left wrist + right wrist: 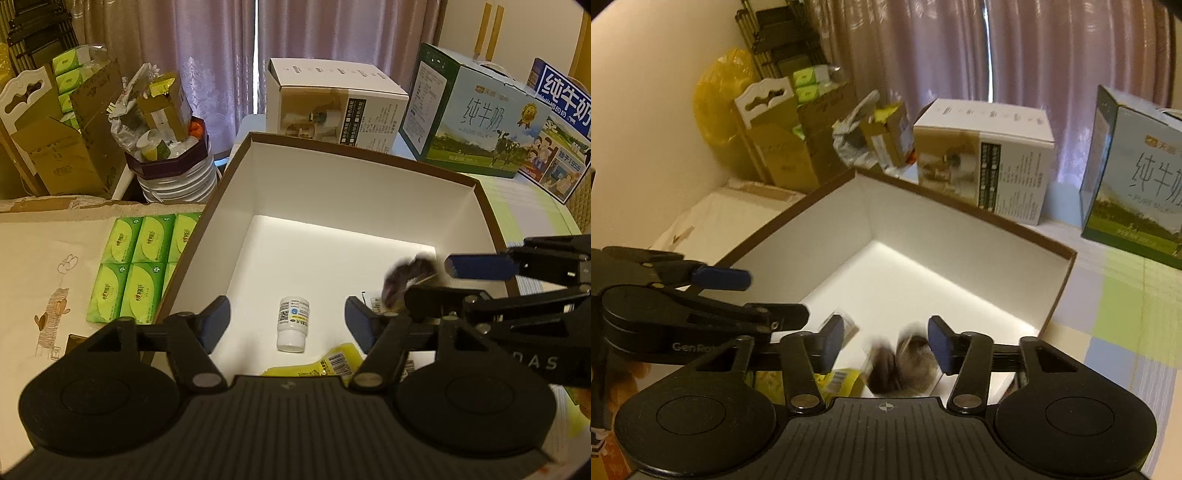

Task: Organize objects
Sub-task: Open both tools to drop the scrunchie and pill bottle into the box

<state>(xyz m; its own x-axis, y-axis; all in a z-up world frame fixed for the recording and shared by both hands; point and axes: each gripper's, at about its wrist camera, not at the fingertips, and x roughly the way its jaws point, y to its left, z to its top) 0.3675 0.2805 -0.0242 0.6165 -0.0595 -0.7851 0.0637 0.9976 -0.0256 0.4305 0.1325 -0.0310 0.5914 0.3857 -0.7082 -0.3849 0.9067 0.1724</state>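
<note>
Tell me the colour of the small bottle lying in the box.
White, with a printed label; the bottle shows best in the left wrist view.

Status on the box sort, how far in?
Done: white pill bottle and yellow packet lie in the white-lined cardboard box. In hand: nothing; left gripper and right gripper are open, a blurred dark item under the right one. Left: green tissue packs outside.

My left gripper [288, 314] hangs open over a white-lined box [332, 206] with a brown rim.

A small white pill bottle [293, 324] lies on the box floor between my spread blue pads, touching neither. A yellow packet [325, 365] lies just below it. To the right, my right gripper [439, 280] reaches in, a blurred dark object [406, 277] by its tips. Green tissue packs [136, 266] sit left of the box.
</note>
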